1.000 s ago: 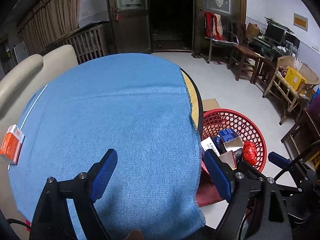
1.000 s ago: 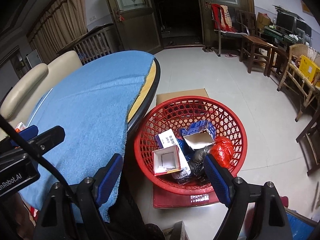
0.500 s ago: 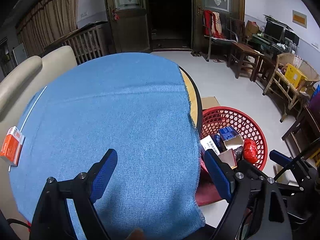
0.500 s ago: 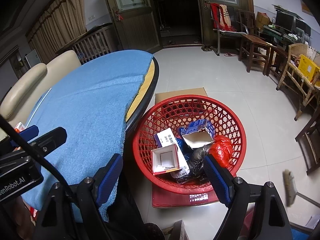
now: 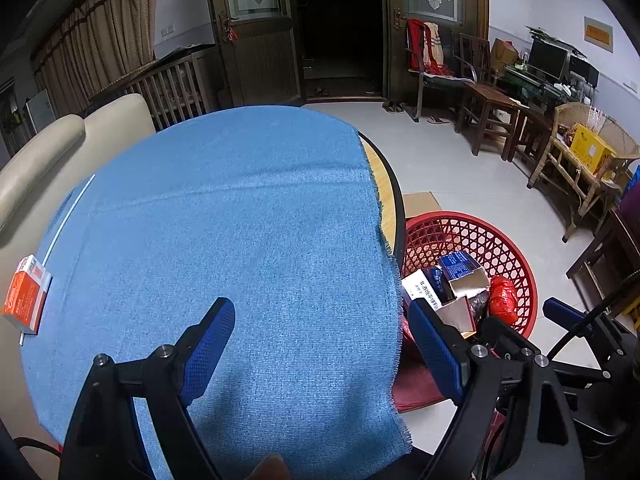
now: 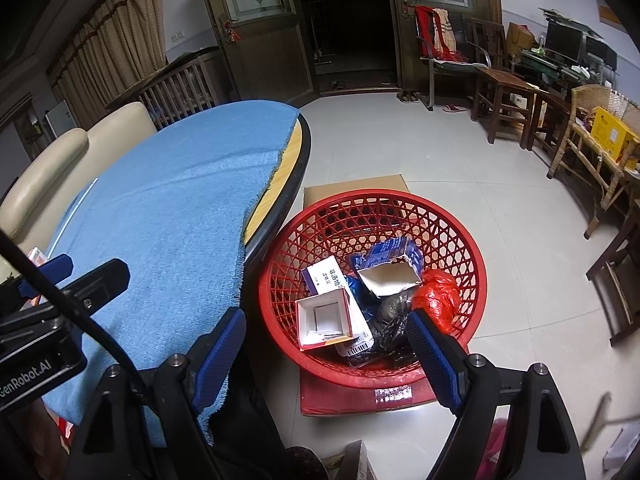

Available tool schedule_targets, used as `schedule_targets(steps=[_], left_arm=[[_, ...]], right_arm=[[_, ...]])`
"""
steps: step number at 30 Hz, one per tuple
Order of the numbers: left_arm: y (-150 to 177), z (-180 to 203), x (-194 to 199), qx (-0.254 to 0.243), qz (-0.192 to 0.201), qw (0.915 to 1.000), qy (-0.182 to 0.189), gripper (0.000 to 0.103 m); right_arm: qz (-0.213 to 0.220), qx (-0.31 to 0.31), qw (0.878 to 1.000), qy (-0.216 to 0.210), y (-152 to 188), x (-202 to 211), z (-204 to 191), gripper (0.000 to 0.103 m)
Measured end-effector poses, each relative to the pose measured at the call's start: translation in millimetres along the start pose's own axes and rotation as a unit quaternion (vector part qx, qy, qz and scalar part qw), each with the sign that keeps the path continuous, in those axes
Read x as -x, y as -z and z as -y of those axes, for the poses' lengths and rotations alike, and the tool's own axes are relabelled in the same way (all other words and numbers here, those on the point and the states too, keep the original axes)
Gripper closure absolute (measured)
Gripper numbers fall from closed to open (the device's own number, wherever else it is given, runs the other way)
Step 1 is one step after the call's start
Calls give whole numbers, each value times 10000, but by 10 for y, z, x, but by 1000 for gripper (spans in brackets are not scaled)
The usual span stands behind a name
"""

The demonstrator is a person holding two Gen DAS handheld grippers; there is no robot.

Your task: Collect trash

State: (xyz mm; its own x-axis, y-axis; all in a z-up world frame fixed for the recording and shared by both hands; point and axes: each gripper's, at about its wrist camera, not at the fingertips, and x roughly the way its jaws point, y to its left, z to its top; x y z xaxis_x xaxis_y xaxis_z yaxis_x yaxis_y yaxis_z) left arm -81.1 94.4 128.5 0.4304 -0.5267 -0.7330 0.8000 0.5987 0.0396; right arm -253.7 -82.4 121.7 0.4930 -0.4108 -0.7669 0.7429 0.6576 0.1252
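Left wrist view: the left gripper (image 5: 320,340) hangs over the blue cloth (image 5: 224,240) on the round table (image 5: 390,196), fingers spread wide with nothing between them. An orange box (image 5: 26,300) lies at the cloth's far left edge, well apart. The table rim partly hides the red basket (image 5: 516,264) on the floor

Right wrist view: the right gripper (image 6: 326,344) hovers above the red basket (image 6: 400,208), fingers released and empty. In it lie an open white box (image 6: 324,318), a blue carton (image 6: 394,264) and a red bag (image 6: 438,296). The basket sits on a cardboard box (image 6: 356,188) beside the table (image 6: 298,164)
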Motion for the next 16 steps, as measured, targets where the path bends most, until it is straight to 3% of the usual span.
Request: schedule_targets(steps=[16], left_arm=[[20,93,-19,-131,21,9997,192,14]], right_arm=[[-43,-38,10000,62,22,-32,-2,18]])
